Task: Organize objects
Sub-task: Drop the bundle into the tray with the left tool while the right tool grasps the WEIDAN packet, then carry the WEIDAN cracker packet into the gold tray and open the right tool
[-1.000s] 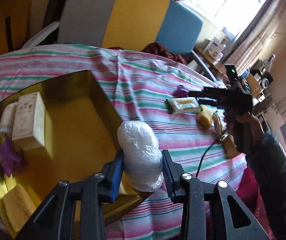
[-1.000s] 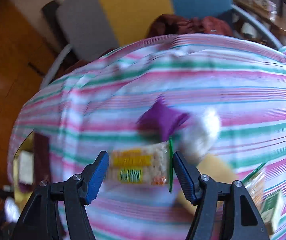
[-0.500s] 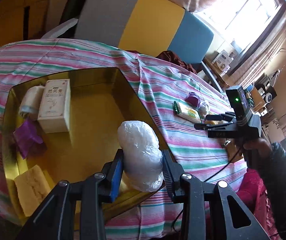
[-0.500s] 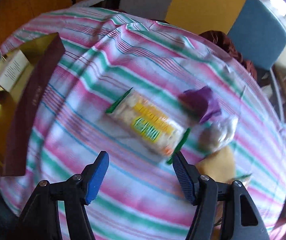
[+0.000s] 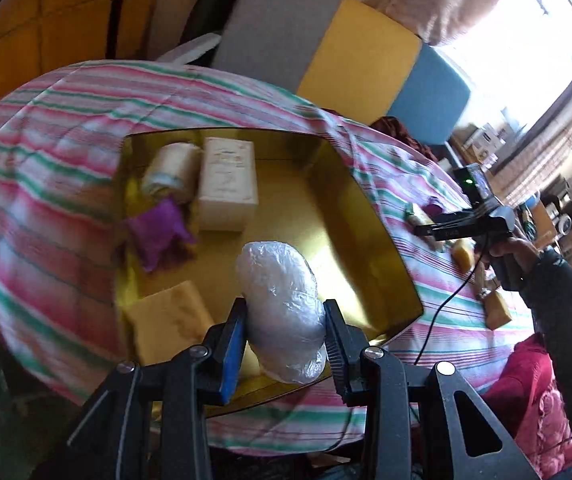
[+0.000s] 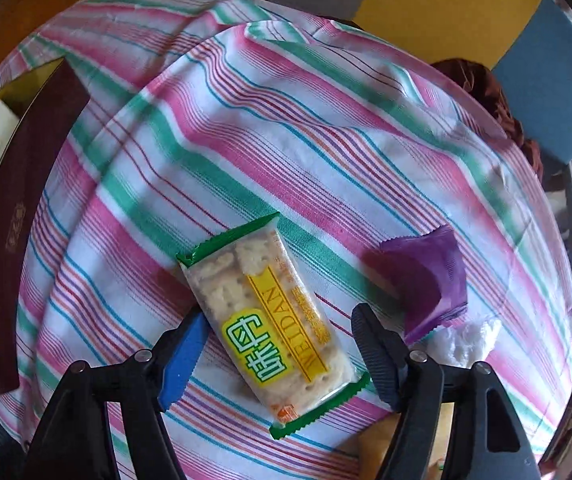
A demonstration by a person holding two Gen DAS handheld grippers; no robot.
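- While the left gripper (image 5: 284, 330) hangs over a gold tray (image 5: 382, 236), its jaws are clamped tight on a white plastic-wrapped bundle (image 5: 280, 308).
- Tray sits on a table w/ pink, green & white striped cloth (image 5: 66, 120).
- Inside the tray: a white box (image 5: 228, 184), a pale roll (image 5: 170, 170) just beside it, a purple packet (image 5: 158, 230) near both, & a yellow sponge-like block (image 5: 170, 324) at the near edge.
- Right gripper (image 6: 276, 354) points steeply down at the cloth, jaws about half open, straddling a cracker pack (image 6: 270, 320) w/ green ends & yellow label. Pads don't touch it; pack lies flat on the cloth, at an angle to the fingers.
- A second purple packet (image 6: 432, 276) lies just right of the crackers, w/ a white crinkly wrapper (image 6: 468, 340) touching it.
- Left view also shows the person's right hand (image 5: 516, 246), dark sleeve, holding the other gripper past the tray's right side.
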